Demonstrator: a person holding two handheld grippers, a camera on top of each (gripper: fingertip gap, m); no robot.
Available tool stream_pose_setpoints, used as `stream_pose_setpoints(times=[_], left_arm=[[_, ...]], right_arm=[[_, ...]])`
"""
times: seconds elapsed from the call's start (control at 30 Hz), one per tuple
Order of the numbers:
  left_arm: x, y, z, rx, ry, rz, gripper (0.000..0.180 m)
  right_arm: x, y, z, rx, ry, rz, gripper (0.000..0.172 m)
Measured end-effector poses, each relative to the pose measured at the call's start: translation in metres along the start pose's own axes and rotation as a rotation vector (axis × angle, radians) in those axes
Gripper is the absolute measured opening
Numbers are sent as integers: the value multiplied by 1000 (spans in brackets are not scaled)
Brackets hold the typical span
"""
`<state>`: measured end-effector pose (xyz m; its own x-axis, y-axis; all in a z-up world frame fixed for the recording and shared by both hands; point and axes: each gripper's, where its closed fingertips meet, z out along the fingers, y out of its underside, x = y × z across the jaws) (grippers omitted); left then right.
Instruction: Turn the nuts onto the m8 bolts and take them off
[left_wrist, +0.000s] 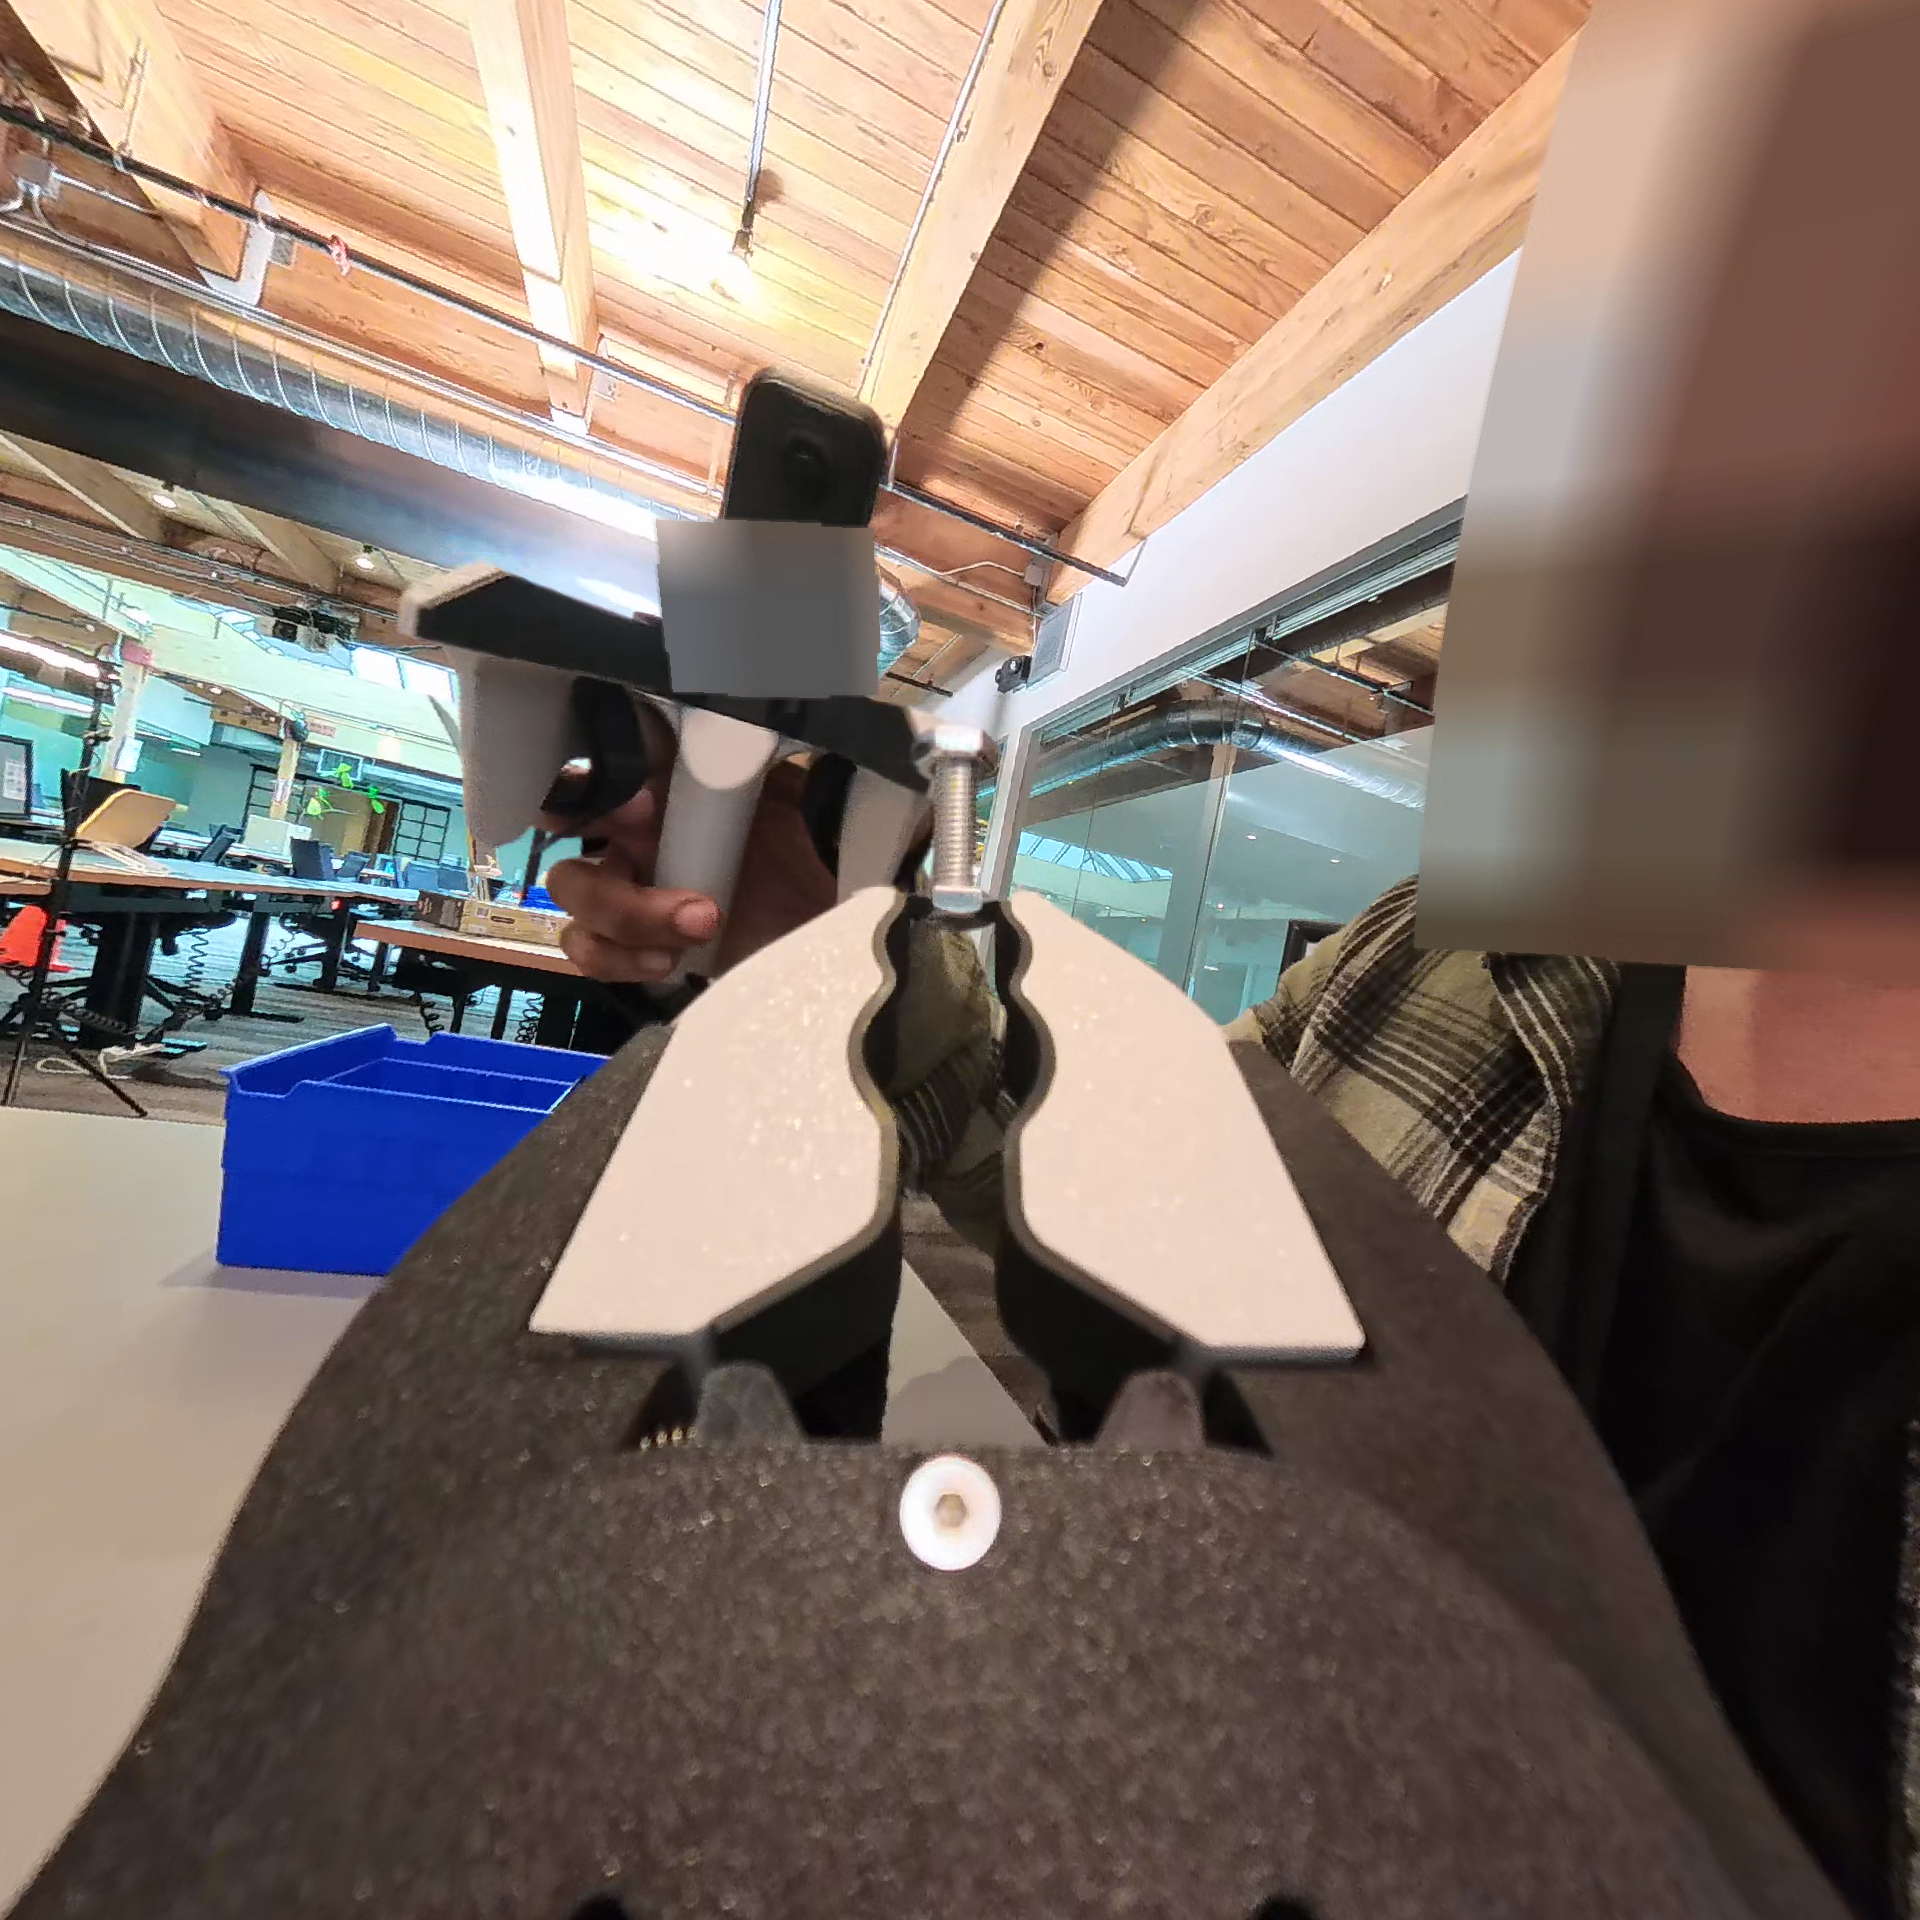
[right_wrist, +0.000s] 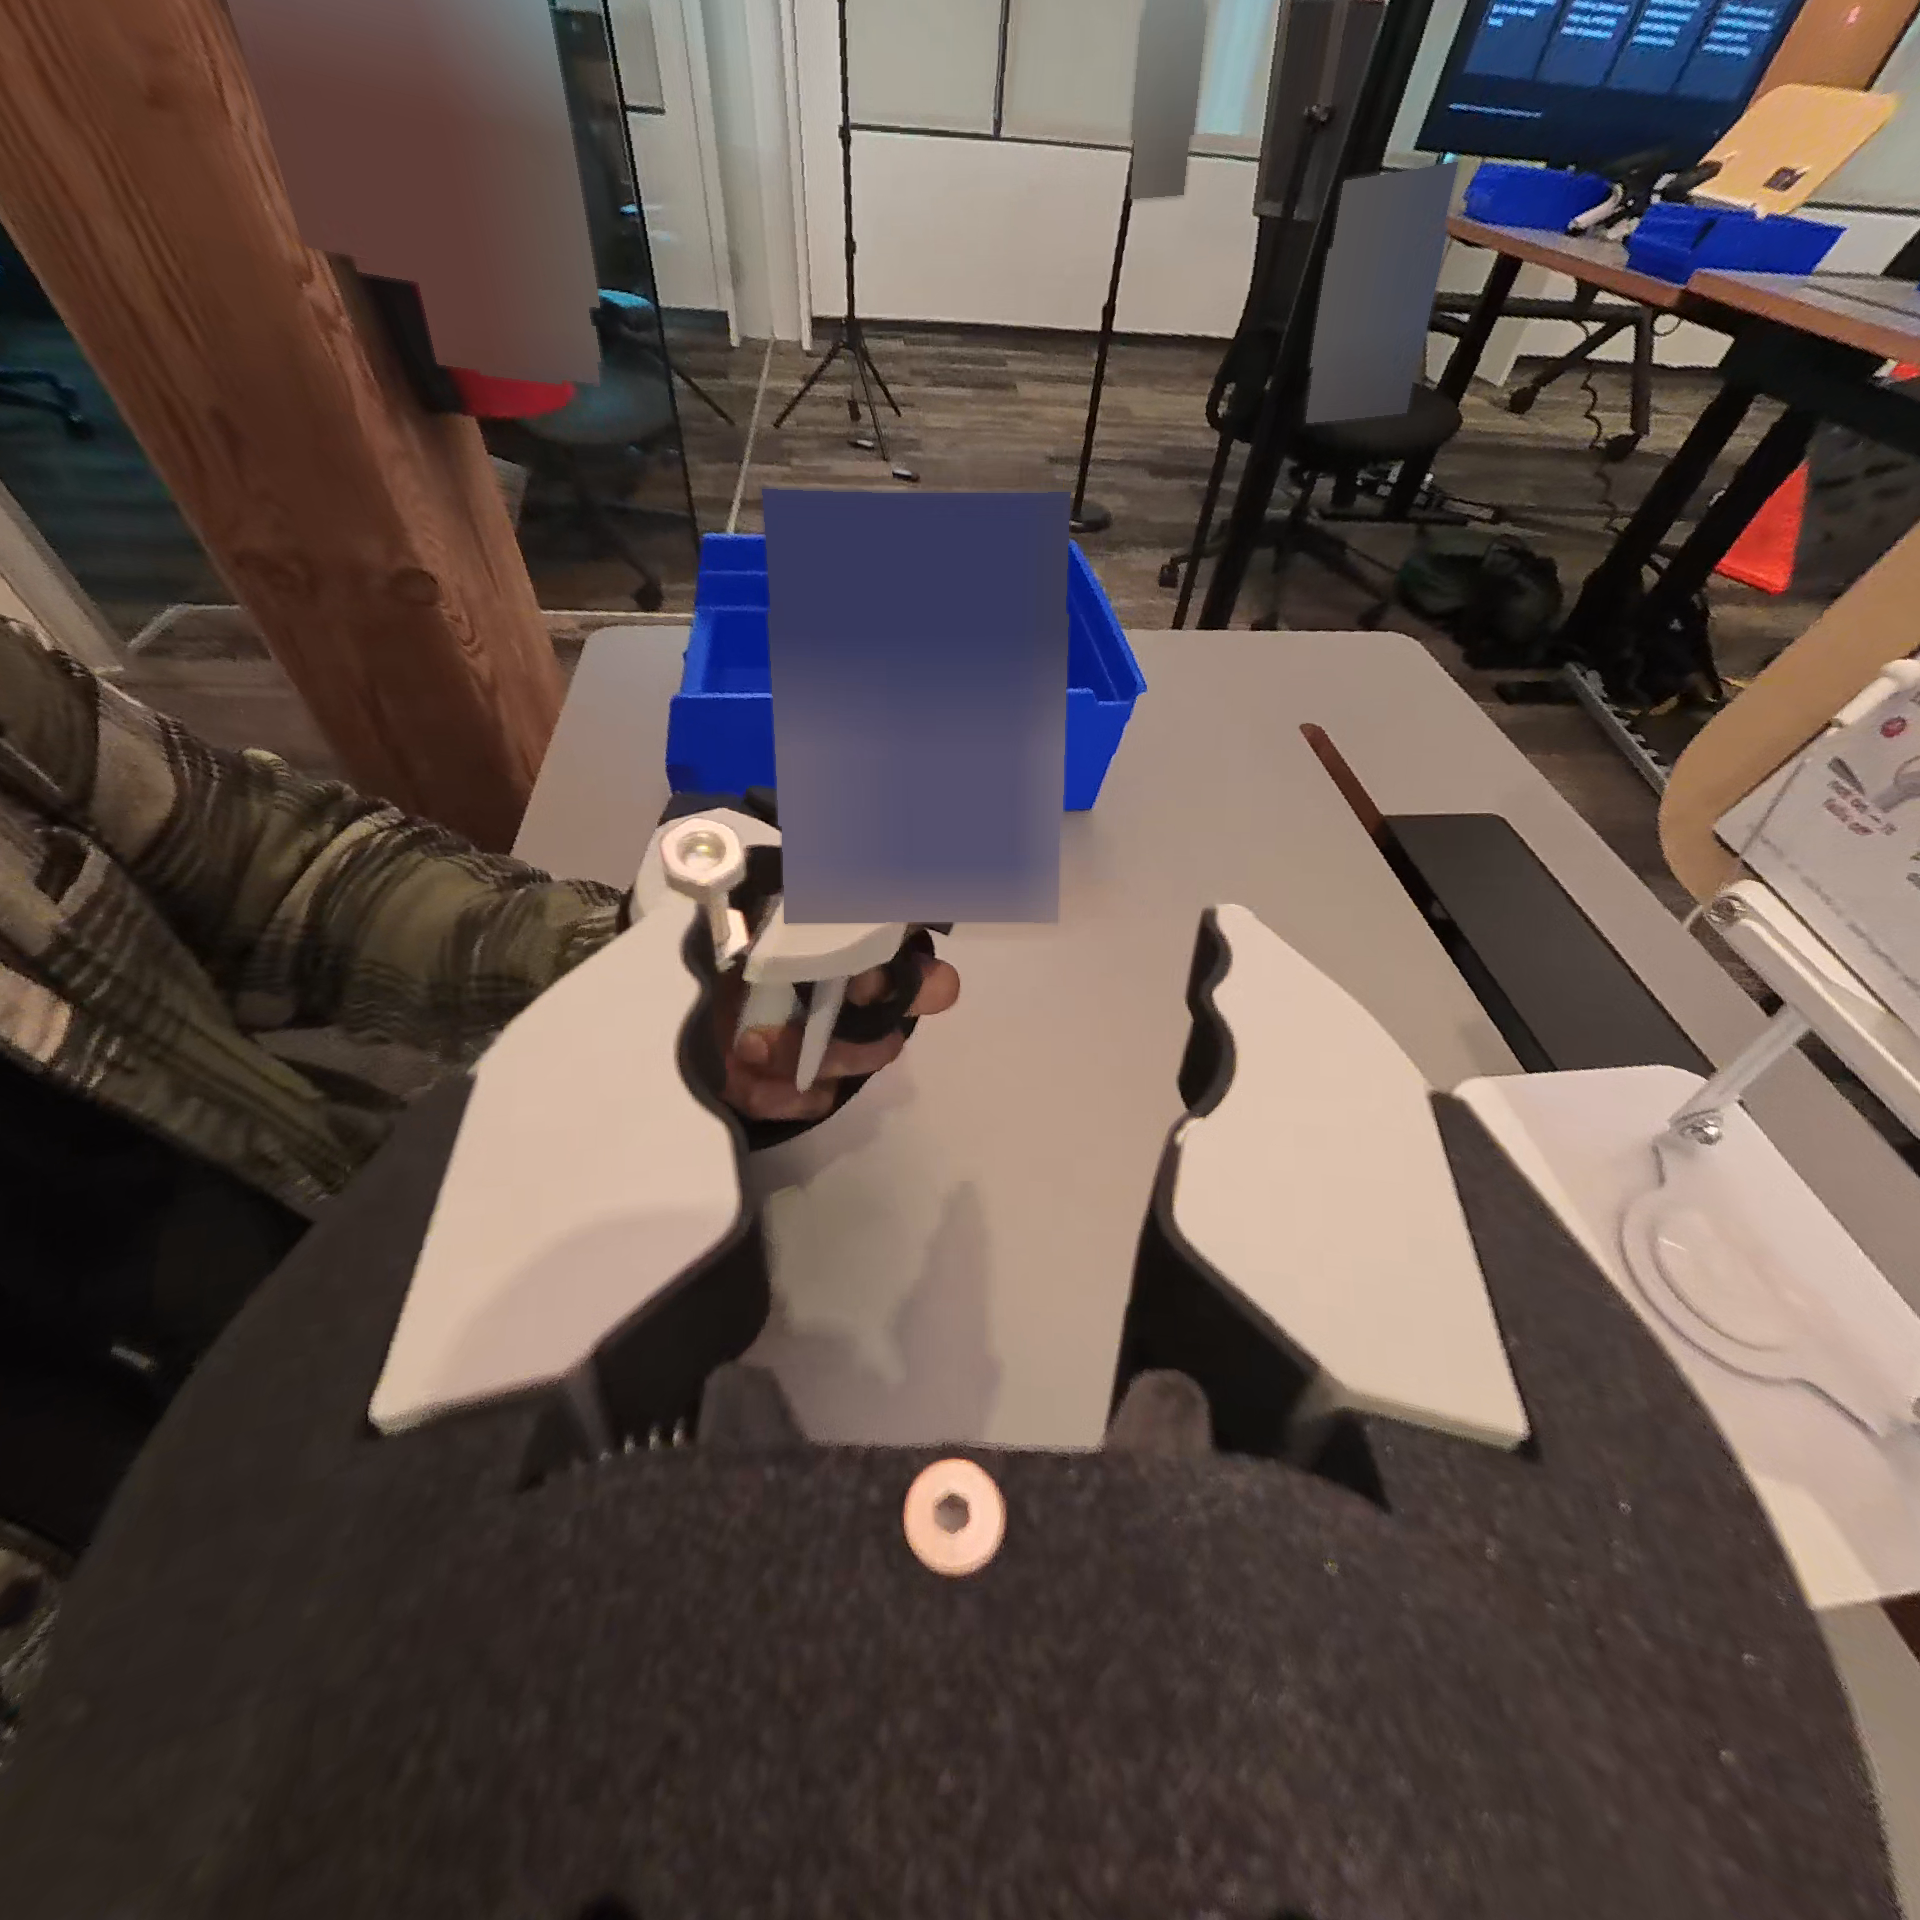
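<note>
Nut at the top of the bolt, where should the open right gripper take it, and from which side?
Probably its two opposite flats, coming in from the side, across the thread. The bolt stands upright with its lower end clamped in the left gripper, so the nut stands clear above.

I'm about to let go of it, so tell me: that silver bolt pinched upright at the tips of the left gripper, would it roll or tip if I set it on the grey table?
The bolt looks like stiff metal, likely heavy for its size. Stood on end it would probably tip, since the shank is long and narrow. Lying on the smooth table, its round shank may roll, though the hex ends should soon check that.
</note>
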<state>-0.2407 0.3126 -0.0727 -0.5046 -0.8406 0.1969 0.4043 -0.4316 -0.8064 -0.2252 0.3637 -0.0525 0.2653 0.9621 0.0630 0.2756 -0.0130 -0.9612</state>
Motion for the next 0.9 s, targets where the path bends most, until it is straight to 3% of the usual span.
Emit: stream_pose_setpoints(times=[0.13, 0.33, 0.47, 0.77, 0.9], left_arm=[[-1, 0, 0, 0, -7, 2, 15], [-3, 1, 0, -3, -23, 9, 15], [-3, 1, 0, -7, -22, 13, 15], [2, 5, 4, -28, 21, -16, 15], [2, 6, 3, -33, 17, -17, 15]], right_arm=[[-17, -11, 0, 37, -78, 18, 77], [-43, -8, 12, -32, -174, 82, 35], [-47, -3, 14, -88, -190, 103, 16], [-56, -9, 3, -35, -305, -43, 15], [-40, -16, -26, 6, -204, -45, 15]])
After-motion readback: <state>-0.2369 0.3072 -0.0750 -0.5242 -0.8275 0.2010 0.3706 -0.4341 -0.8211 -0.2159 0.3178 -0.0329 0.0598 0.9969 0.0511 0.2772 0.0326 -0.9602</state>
